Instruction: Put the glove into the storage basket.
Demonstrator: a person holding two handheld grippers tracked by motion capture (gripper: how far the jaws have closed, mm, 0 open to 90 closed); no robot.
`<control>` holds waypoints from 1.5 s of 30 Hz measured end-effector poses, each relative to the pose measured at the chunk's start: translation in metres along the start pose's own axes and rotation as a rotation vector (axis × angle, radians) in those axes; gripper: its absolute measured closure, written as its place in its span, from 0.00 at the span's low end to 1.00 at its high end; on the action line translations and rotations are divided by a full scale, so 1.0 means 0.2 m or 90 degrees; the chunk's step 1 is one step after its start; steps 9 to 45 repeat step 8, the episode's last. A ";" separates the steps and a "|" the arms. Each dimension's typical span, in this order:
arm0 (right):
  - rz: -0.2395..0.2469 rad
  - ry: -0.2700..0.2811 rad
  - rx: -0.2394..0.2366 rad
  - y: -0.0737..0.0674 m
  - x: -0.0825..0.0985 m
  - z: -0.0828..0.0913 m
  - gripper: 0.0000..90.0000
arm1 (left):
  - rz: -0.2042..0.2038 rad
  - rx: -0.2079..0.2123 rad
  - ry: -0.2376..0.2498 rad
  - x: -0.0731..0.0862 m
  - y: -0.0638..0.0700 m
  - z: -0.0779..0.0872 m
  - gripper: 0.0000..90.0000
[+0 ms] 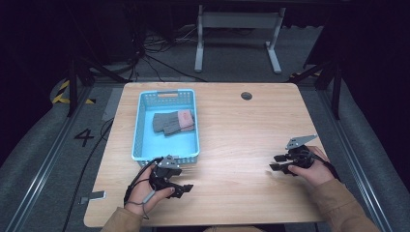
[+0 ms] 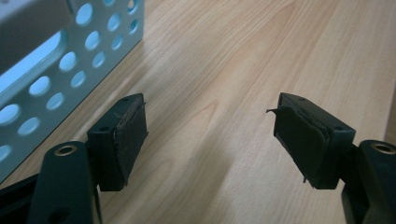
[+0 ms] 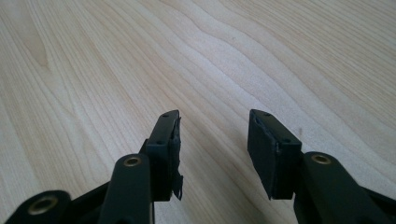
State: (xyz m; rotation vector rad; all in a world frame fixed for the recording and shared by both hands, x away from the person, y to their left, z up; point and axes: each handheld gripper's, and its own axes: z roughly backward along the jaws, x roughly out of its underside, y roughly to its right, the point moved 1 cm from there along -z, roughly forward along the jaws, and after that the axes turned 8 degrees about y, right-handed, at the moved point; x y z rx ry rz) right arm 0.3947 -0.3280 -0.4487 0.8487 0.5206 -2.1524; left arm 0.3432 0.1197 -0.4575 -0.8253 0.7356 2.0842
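Wooden table (image 1: 232, 145) lay bare between the spread, empty fingers (image 2: 122, 140) of my left gripper (image 1: 180, 186) and right gripper (image 1: 276, 162), while the gloves (image 1: 173, 122) sat in the blue basket (image 1: 142, 145) beyond my left fingertips, so I judged a reach into it came next.

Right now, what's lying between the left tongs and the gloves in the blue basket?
In the high view, just the blue basket's near wall and bare basket floor separate the left tongs from the gloves. Nothing else lies there.

Both hand-held grippers (image 1: 186, 187) (image 1: 273, 163) agape, empty
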 end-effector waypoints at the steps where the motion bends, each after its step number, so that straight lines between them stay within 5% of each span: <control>1: -0.002 0.001 0.001 0.00 0.00 0.00 0.61 | -0.002 -0.006 -0.008 0.00 0.00 0.00 0.28; 45: -0.007 0.004 0.006 0.00 0.01 0.01 0.60 | 0.003 -0.005 -0.003 -0.01 0.00 -0.01 0.28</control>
